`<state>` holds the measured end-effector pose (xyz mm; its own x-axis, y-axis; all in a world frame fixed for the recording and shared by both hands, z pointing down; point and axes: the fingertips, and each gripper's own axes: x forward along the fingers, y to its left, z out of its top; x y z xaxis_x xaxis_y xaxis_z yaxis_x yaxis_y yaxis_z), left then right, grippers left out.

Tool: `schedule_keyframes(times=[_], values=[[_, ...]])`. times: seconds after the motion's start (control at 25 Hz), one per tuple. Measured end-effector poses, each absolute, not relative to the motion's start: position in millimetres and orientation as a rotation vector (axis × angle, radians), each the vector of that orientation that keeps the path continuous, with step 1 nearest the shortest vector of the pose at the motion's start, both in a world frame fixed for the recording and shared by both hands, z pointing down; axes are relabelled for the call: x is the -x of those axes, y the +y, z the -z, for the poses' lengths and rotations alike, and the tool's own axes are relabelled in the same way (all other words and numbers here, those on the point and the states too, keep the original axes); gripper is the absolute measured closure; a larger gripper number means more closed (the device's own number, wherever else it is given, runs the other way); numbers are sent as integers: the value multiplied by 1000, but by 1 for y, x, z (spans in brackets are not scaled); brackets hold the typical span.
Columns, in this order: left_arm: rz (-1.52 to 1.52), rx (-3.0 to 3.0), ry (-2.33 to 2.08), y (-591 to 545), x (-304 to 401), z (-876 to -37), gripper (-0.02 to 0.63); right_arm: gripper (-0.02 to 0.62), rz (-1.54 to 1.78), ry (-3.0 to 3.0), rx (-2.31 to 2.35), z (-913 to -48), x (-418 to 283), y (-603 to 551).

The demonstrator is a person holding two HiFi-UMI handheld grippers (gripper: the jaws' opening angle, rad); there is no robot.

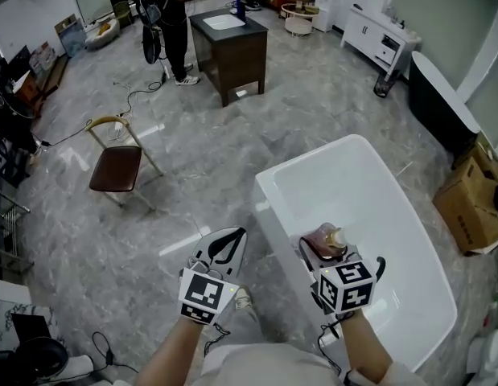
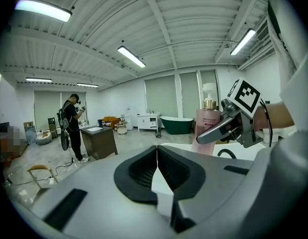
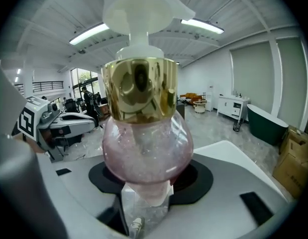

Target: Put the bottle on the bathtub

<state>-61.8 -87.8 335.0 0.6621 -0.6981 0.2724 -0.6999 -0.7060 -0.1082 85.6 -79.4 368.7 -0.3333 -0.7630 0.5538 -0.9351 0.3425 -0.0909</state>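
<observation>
Right gripper [image 1: 337,252] clamps the bottle [image 3: 146,148] at lower centre-right, over the tub's [image 1: 269,185] near end; left gripper [image 2: 156,151] is closed and empty; risk: a rounded, narrow rim could tip the top-heavy bottle into the tub on release.

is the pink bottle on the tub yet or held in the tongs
Held, not set down: the right tongs clamp the pink bottle, which stands upright above the white bathtub.

The bottle [image 1: 332,237] is held in the right tool [image 1: 321,249] above the near end of the bathtub [image 1: 377,190]. The left tool [image 1: 224,246] is set just left of the bathtub, the chair [image 1: 117,167] farther left, the cardboard box [image 1: 471,209] to its right.
</observation>
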Motion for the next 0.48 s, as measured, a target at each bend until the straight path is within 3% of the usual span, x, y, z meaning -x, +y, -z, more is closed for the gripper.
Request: schedule_keyframes(times=[0.48], values=[[-555, -2854, -1069, -200, 74, -388, 586, 347, -628, -2106, -1560, -424, -68, -201]])
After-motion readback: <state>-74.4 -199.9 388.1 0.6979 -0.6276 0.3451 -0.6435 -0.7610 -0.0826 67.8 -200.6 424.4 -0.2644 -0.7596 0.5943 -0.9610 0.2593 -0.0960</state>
